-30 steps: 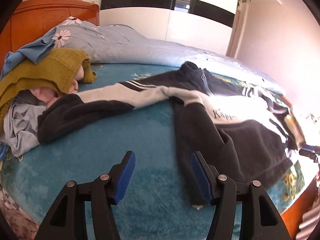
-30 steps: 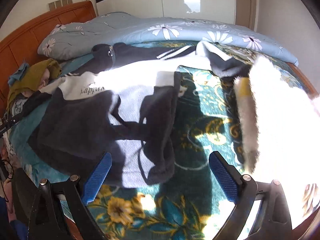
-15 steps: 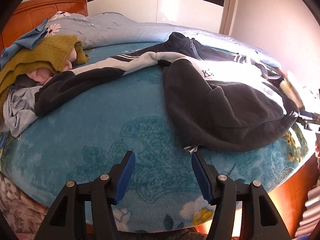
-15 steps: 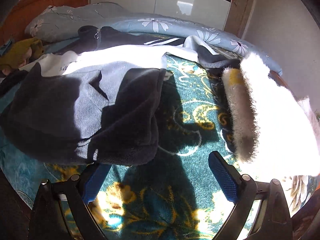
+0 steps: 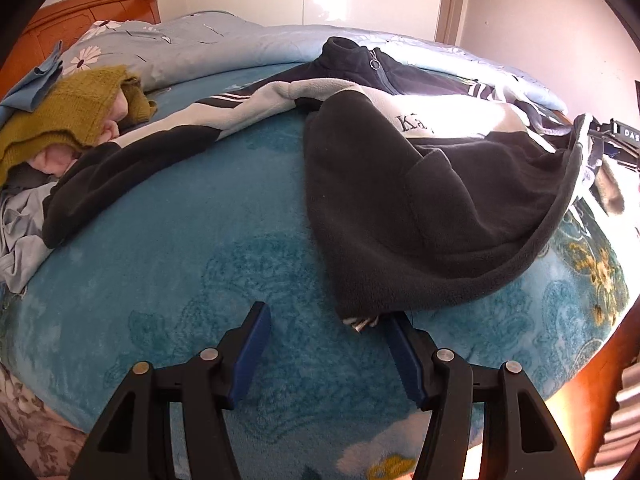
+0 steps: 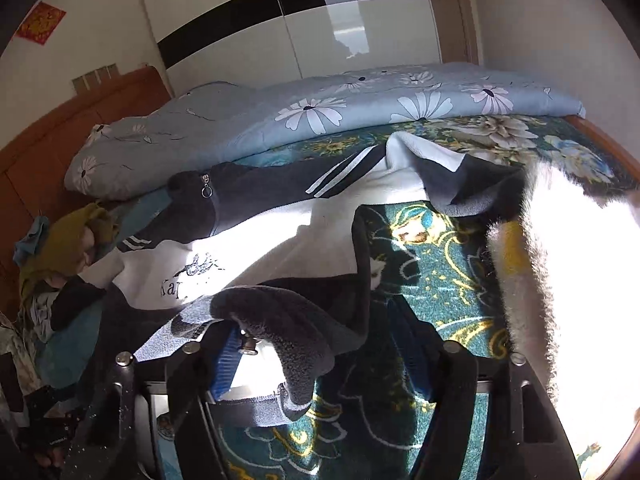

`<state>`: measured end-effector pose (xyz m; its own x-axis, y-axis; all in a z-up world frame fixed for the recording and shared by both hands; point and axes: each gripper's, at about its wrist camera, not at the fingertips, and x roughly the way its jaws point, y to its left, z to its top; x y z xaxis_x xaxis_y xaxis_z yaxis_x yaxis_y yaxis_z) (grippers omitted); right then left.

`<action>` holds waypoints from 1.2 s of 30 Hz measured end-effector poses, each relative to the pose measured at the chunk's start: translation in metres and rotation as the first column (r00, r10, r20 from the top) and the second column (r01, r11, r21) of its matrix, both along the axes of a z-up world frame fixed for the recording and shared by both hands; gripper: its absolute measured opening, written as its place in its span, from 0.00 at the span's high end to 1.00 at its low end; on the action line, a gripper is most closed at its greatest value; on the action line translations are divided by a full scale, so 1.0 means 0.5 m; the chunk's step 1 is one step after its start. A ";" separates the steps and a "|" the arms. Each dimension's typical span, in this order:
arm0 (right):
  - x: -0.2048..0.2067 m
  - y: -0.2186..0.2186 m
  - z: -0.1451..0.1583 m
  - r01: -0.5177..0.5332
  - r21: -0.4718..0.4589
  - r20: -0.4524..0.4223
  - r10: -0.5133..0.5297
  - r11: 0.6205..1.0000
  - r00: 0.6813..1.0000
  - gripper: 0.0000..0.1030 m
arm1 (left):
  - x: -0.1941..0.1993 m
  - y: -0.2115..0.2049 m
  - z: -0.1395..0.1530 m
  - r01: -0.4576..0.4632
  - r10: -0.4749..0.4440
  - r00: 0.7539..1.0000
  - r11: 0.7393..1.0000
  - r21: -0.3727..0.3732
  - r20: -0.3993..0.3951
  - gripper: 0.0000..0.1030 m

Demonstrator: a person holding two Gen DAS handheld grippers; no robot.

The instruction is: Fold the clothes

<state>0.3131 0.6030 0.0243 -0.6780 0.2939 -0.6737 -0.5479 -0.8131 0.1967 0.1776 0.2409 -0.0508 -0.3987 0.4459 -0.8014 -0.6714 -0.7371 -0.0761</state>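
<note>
A black and white fleece jacket (image 5: 420, 200) lies spread on the teal bed blanket (image 5: 200, 248), one sleeve stretched to the left. My left gripper (image 5: 326, 320) is open just in front of the jacket's lower hem corner, the zipper end between its fingers. In the right wrist view the jacket (image 6: 280, 232) has its hem (image 6: 288, 340) lifted and draped between and over the blue pads of my right gripper (image 6: 316, 344). The jaws stand wide apart there, with the fabric resting across the left finger.
A pile of clothes with a mustard knit (image 5: 64, 116) sits at the left by the wooden headboard. A floral grey-blue duvet (image 6: 320, 120) lies along the far side. A white fluffy garment (image 6: 568, 280) lies at the right bed edge. A wardrobe stands behind.
Both grippers have moved in to the jacket's lower hem. The hem on the right side has risen off the blanket and now lies over my right gripper's fingers.
</note>
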 end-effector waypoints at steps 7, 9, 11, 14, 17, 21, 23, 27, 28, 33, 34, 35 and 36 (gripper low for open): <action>-0.005 0.011 0.012 -0.012 0.076 0.051 0.009 0.997 0.999 0.78 | -0.049 0.015 0.013 -0.092 0.084 0.993 0.991 0.098 0.081 0.39; 0.011 0.015 0.013 0.003 0.097 0.055 -0.008 0.995 0.998 0.78 | -0.055 0.022 0.023 -0.105 0.097 0.993 0.987 0.125 0.067 0.39; 0.025 0.020 0.006 0.017 0.104 0.069 -0.024 0.994 0.997 0.78 | -0.059 0.031 0.027 -0.116 0.110 0.992 0.984 0.136 0.058 0.39; 0.043 0.027 -0.012 0.028 0.089 0.083 -0.036 0.996 0.996 0.78 | -0.067 0.044 0.023 -0.130 0.122 0.990 0.982 0.133 0.070 0.40; 0.058 0.033 -0.035 0.039 0.056 0.085 -0.044 0.998 0.995 0.78 | -0.062 0.053 0.014 -0.115 0.108 0.992 0.988 0.106 0.072 0.40; 0.069 0.041 -0.064 0.045 0.019 0.101 -0.047 0.999 0.994 0.78 | -0.049 0.062 0.006 -0.103 0.099 0.993 0.993 0.061 0.065 0.41; 0.074 0.042 -0.077 0.048 0.008 0.108 -0.048 0.999 0.993 0.78 | -0.041 0.066 0.003 -0.103 0.101 0.993 0.994 0.035 0.060 0.42; 0.086 0.041 -0.103 0.056 -0.024 0.116 -0.053 0.998 0.992 0.78 | -0.026 0.072 -0.002 -0.084 0.084 0.995 0.996 0.009 0.051 0.54; 0.088 0.039 -0.110 0.057 -0.032 0.122 -0.052 0.998 0.991 0.78 | -0.023 0.071 -0.002 -0.078 0.077 0.996 0.997 0.002 0.051 0.56; 0.106 0.035 -0.142 0.069 -0.067 0.119 -0.061 0.995 0.991 0.76 | -0.019 0.068 -0.002 -0.075 0.075 0.996 0.997 0.001 0.047 0.68; 0.108 0.035 -0.143 0.074 -0.072 0.111 -0.066 0.995 0.992 0.76 | -0.019 0.068 -0.002 -0.077 0.077 0.996 0.997 0.002 0.045 0.69; 0.109 0.036 -0.143 0.078 -0.076 0.105 -0.070 0.994 0.992 0.75 | -0.020 0.070 -0.002 -0.079 0.079 0.996 0.997 0.003 0.041 0.71; 0.109 0.036 -0.142 0.082 -0.079 0.102 -0.073 0.994 0.992 0.75 | -0.021 0.070 0.000 -0.082 0.082 0.996 0.997 0.007 0.036 0.77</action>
<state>0.3677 0.6210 -0.0467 -0.5843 0.2835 -0.7604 -0.6287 -0.7506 0.2033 0.1672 0.2761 -0.0508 -0.4057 0.4199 -0.8118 -0.6053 -0.7890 -0.1056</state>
